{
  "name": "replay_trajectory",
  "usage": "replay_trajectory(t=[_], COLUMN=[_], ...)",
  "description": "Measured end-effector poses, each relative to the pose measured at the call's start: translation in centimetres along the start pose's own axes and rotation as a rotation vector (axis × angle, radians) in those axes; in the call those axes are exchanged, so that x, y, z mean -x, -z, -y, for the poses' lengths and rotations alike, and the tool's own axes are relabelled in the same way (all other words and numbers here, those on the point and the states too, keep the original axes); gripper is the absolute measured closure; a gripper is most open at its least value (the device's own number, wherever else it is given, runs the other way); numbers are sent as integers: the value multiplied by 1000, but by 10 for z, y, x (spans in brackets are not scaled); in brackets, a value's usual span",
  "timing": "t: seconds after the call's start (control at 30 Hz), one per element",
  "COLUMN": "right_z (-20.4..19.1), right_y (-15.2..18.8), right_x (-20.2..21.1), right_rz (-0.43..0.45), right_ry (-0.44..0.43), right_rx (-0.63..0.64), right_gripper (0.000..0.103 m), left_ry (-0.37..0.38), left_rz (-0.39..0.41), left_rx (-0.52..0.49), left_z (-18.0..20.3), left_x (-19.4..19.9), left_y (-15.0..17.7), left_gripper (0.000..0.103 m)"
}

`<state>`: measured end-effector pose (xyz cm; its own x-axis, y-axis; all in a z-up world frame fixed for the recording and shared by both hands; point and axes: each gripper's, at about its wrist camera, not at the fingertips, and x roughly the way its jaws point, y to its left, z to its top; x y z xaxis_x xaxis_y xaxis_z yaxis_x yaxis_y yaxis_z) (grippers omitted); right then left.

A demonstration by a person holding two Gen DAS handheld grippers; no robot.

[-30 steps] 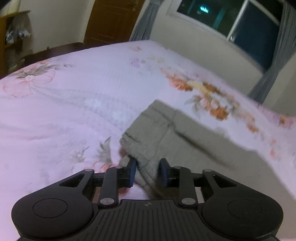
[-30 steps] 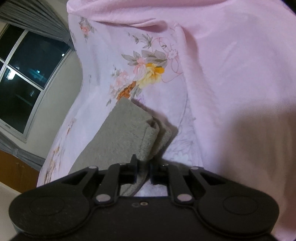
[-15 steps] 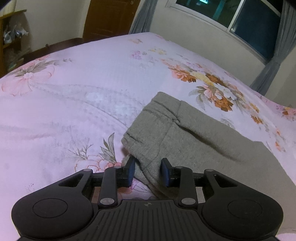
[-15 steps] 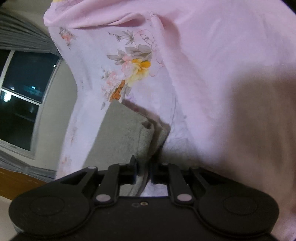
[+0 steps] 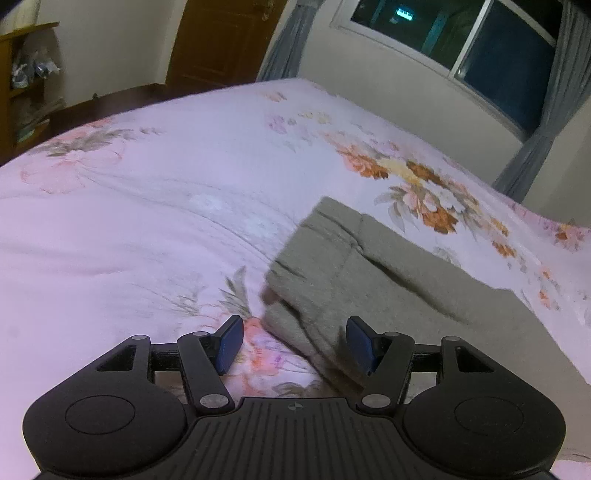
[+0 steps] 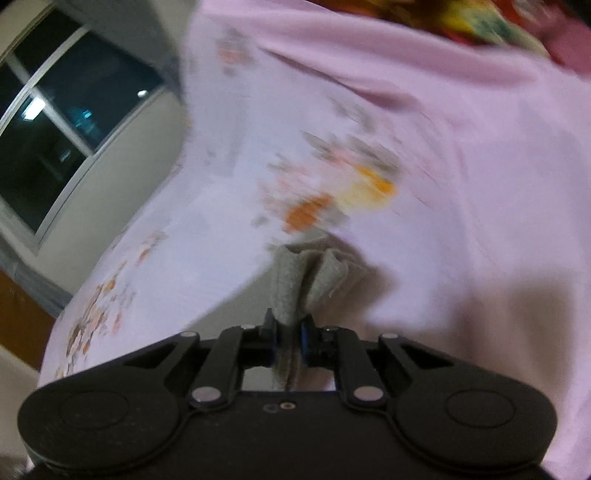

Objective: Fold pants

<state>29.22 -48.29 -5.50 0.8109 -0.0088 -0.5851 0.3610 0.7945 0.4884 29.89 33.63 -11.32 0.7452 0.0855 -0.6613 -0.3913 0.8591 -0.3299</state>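
Observation:
Grey pants [image 5: 376, 288] lie folded on a pink floral bedsheet [image 5: 155, 206]. My left gripper [image 5: 293, 345] is open, its blue pads either side of the pants' near corner, just above the sheet. My right gripper [image 6: 288, 338] is shut on a bunched end of the grey pants [image 6: 295, 284] and holds it lifted off the sheet [image 6: 461, 184]. The right wrist view is blurred by motion.
The bed's far edge runs along a wall with a dark window [image 5: 480, 40] and grey curtains [image 5: 532, 155]. A brown door [image 5: 218, 40] and a wooden shelf [image 5: 26, 81] stand beyond the bed's left side. A colourful cloth [image 6: 480, 18] lies at the bed's top.
My left gripper has opened wide, letting go of the pants' corner. My right gripper has stayed shut on the fabric and lifted it, swinging the view.

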Motion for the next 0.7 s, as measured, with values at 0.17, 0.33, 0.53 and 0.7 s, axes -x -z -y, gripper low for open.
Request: replay_trajectory(t=[0.17, 0.33, 0.53, 0.7], right_z=[-96, -213, -306, -336], right_y=[2, 42, 128, 203], right_x=[-5, -25, -42, -36], right_rz=[3, -41, -162, -234], right_ry=[-79, -245, -429, -488], right_rx=[224, 425, 660, 928], right_gripper=[92, 92, 93, 92], left_ry=[8, 20, 46, 64], left_rz=[-5, -21, -5, 2], left_rx=[74, 98, 123, 132], left_z=[-28, -46, -68, -76], left_x=[9, 13, 28, 33], left_y=[4, 17, 26, 29], left_gripper=[41, 41, 41, 41])
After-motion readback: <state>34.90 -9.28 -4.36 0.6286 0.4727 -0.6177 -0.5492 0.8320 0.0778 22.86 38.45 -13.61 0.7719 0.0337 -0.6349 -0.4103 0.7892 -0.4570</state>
